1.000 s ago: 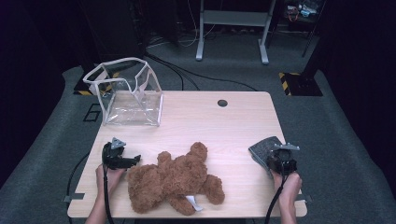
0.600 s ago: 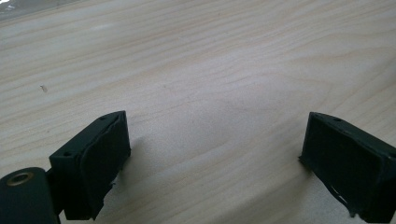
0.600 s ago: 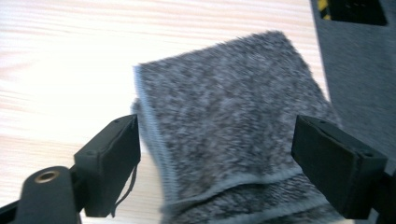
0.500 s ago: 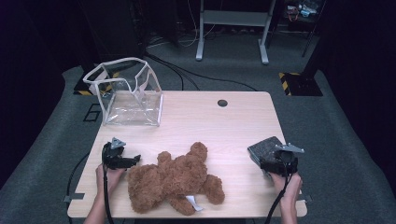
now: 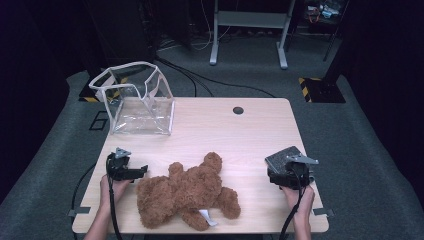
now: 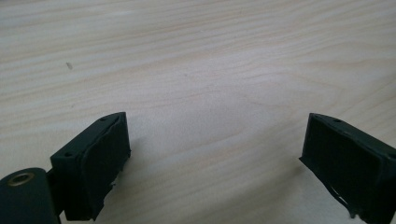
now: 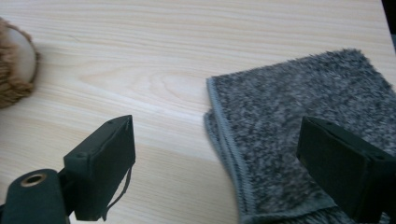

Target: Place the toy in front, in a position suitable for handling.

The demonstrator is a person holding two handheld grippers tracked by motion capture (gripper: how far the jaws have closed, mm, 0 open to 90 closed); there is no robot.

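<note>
Both claws open above the counter; grey cloth under my right claw.

My right claw has its jaws spread wide, one over the folded grey terry cloth at the right front edge of the light wooden counter, the other over bare wood just beside the cloth's hem. My left claw is likewise spread, gripping nothing, over bare wood beside the brown plush teddy bear. The bear lies between both claws. A clear plastic pouch with white trim stands open at the far left corner, well apart.
</note>
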